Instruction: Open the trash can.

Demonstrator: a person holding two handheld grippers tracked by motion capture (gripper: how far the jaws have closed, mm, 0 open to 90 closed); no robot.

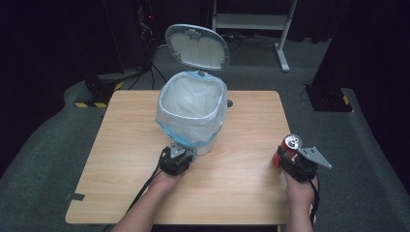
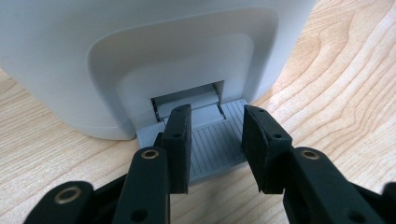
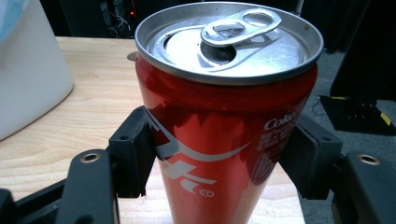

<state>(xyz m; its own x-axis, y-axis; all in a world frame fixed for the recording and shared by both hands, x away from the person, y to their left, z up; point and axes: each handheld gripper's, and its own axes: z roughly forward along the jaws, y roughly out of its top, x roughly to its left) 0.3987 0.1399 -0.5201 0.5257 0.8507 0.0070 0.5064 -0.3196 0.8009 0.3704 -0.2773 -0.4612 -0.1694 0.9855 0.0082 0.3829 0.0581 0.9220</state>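
Can [image 1: 289,150] of red cola stands upright near the desk [image 1: 241,193] right edge, clamped between the jaws of the right gripper [image 1: 290,157]. The right gripper view shows its opened tab and part of a "Coke" label. The left gripper view shows the left gripper [image 2: 215,140], jaws apart, over the grey pedal [image 2: 210,149] of the white bin [image 1: 193,111], whose lid [image 1: 197,47] stands open in the high view.

bin [image 1: 192,113] mid-table, can [image 1: 288,149] right
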